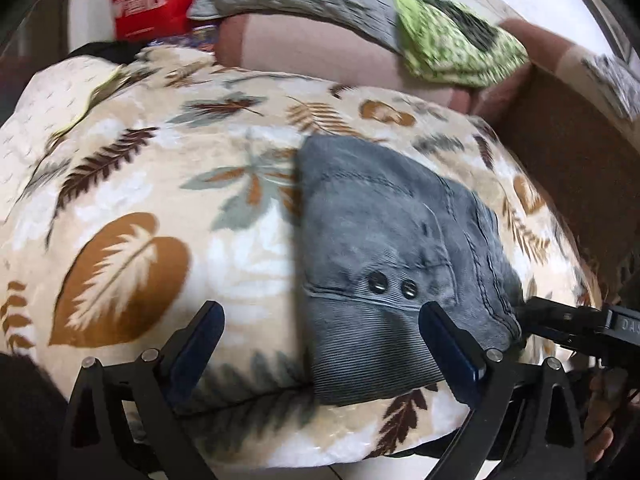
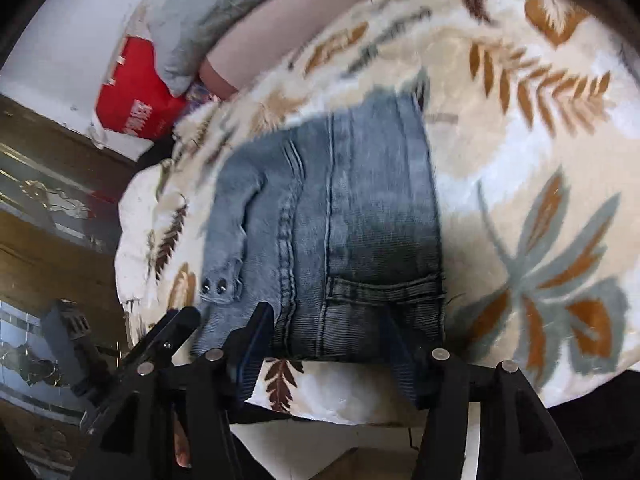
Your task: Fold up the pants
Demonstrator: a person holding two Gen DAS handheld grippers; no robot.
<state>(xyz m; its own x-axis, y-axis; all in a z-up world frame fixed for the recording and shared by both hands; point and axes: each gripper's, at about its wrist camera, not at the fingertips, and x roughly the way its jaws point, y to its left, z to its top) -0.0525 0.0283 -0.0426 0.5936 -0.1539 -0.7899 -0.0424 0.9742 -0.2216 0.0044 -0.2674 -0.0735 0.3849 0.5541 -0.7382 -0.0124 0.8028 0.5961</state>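
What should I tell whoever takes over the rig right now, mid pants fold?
Left gripper: open, holding nothing, at the near edge of the pants.
Right gripper: open, holding nothing, at the waistband end.
Pants: folded into a compact bundle, lying on the leaf blanket, two buttons on top near the waistband.
Done: the folding looks largely finished.
Left: probably only check that the edges line up, tidy if needed, then back both grippers away.
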